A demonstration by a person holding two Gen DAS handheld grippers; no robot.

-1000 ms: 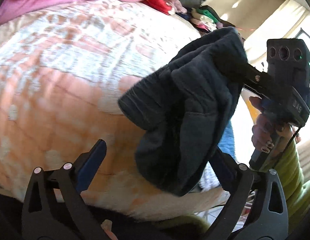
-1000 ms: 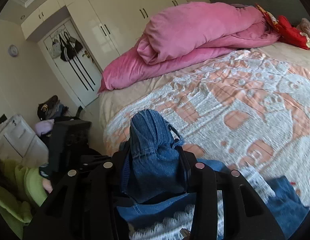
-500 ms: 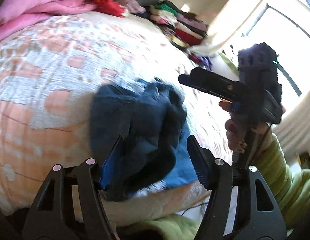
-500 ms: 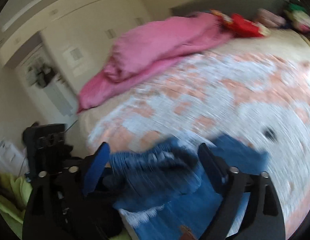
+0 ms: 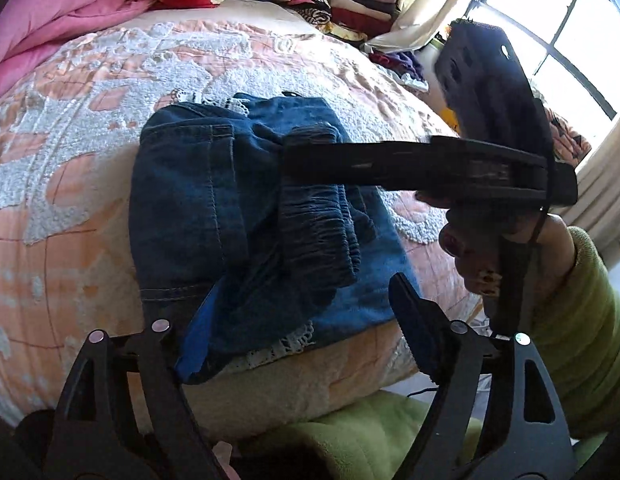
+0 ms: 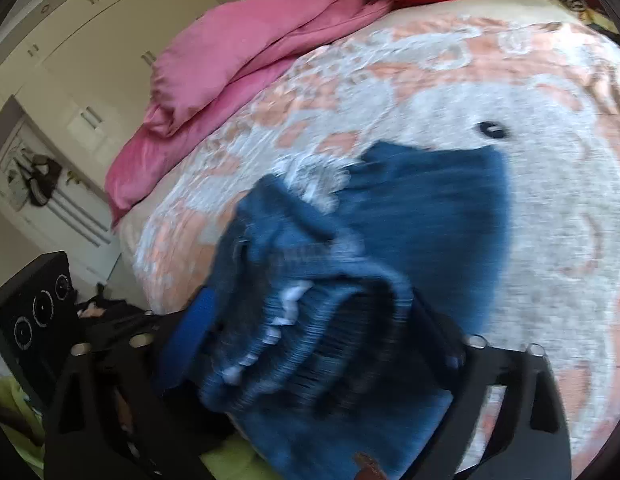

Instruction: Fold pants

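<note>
On the bed (image 5: 90, 208) | pants (image 5: 214, 208): soft heavy denim, we'd grab the thick waistband | left gripper (image 5: 302, 336) jaws wide, holding nothing | right gripper (image 6: 321, 344) jaws spread around bunched denim, grip unclear

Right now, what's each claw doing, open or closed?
Left claw: open, over the jeans, holding nothing.
Right claw: open around bunched jeans; grip unclear.

Dark blue denim pants (image 5: 214, 184), seemingly white-trimmed
</note>
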